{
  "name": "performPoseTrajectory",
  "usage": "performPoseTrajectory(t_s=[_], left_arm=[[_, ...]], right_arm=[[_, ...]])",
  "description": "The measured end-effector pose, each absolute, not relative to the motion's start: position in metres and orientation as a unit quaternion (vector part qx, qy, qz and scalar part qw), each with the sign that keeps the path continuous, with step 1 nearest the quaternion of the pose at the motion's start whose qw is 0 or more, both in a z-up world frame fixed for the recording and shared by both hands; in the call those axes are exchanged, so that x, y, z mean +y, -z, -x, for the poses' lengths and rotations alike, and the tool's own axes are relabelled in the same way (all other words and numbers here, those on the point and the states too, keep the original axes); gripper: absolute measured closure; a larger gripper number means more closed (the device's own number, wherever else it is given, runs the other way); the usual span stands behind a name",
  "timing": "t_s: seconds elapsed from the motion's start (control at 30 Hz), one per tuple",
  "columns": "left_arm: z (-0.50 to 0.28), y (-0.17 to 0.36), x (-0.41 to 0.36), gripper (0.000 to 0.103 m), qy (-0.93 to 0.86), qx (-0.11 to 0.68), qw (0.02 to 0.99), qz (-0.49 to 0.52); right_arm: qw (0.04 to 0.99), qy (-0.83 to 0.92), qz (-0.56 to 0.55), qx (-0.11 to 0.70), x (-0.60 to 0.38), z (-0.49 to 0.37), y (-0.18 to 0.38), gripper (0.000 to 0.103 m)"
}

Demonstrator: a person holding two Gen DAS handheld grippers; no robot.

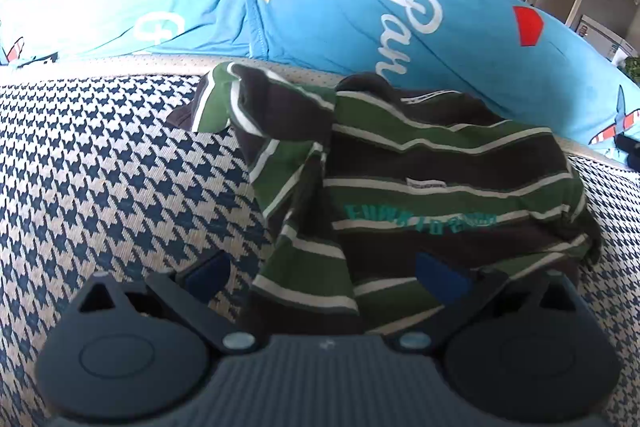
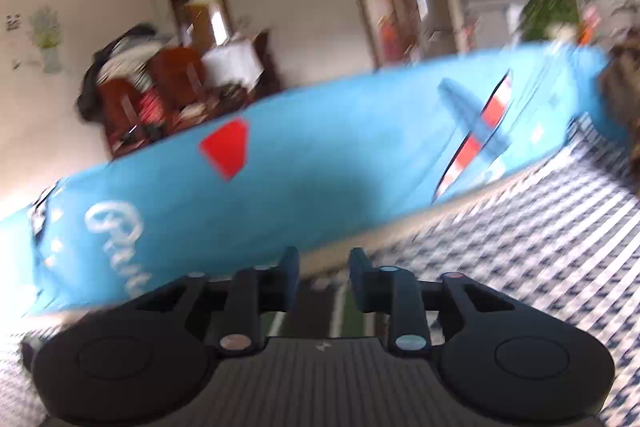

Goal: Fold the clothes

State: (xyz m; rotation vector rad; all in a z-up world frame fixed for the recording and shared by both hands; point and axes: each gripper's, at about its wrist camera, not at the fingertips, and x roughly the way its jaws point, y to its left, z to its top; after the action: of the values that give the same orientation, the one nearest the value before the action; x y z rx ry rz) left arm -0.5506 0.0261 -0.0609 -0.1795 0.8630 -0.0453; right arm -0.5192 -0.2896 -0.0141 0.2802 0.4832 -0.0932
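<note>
Houndstooth cover: blue-and-white woven cloth over the sofa or bed seat; carries the garment; bare on the left half of the left wrist view.
Left gripper: wide open, hanging low over the near hem of the shirt; its left finger stands above bare cover, its right finger above striped cloth; no pad presses on anything, nothing held.
Striped shirt: green, black and white stripes, teal lettering on the chest, white label at the collar; lies rumpled on the cover, right of centre, just in front of the blue cushion.
Shirt, left sleeve: twisted and thrown across towards the body, not laid flat.
Blue cushion: long, bright blue, white script and a red shape; stands behind the shirt along the back edge.
Right gripper: partly open, a narrow gap between the fingers, nothing between them; a strip of striped cloth shows below the gap, apart from the pads; view blurred.
Progress: early, by my judgement; the shirt is bunched, with no clean fold visible.
Left to do: spread the shirt flat, bring in the sleeves, fold the body.
</note>
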Motion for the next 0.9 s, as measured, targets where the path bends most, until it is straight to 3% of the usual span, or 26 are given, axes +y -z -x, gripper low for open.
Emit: performPoseTrajectory(t_s=[0.13, 0.3, 0.37, 0.53, 0.6, 0.67, 0.9], left_arm=[[0.552, 0.059, 0.023, 0.000, 0.027, 0.415, 0.906, 0.080], [0.551, 0.061, 0.021, 0.000, 0.027, 0.417, 0.905, 0.079], [0.552, 0.061, 0.020, 0.000, 0.027, 0.416, 0.906, 0.077], [0.552, 0.065, 0.013, 0.000, 0.032, 0.420, 0.905, 0.065], [0.553, 0.068, 0.010, 0.000, 0.035, 0.424, 0.903, 0.058], [0.553, 0.070, 0.009, 0.000, 0.036, 0.427, 0.902, 0.054], [0.552, 0.077, 0.011, 0.000, 0.028, 0.441, 0.896, 0.056]], right_arm=[[0.943, -0.002, -0.148, 0.299, -0.284, 0.519, 0.030, 0.058], [0.930, -0.033, -0.144, 0.336, -0.281, 0.528, 0.041, 0.051], [0.930, -0.055, -0.133, 0.338, -0.278, 0.530, 0.040, 0.043], [0.934, -0.054, -0.093, 0.340, -0.264, 0.526, 0.053, 0.043], [0.933, -0.049, -0.090, 0.345, -0.262, 0.521, 0.060, 0.056], [0.932, -0.036, -0.088, 0.350, -0.260, 0.516, 0.064, 0.092], [0.962, 0.041, -0.092, 0.254, -0.263, 0.519, 0.044, 0.097]])
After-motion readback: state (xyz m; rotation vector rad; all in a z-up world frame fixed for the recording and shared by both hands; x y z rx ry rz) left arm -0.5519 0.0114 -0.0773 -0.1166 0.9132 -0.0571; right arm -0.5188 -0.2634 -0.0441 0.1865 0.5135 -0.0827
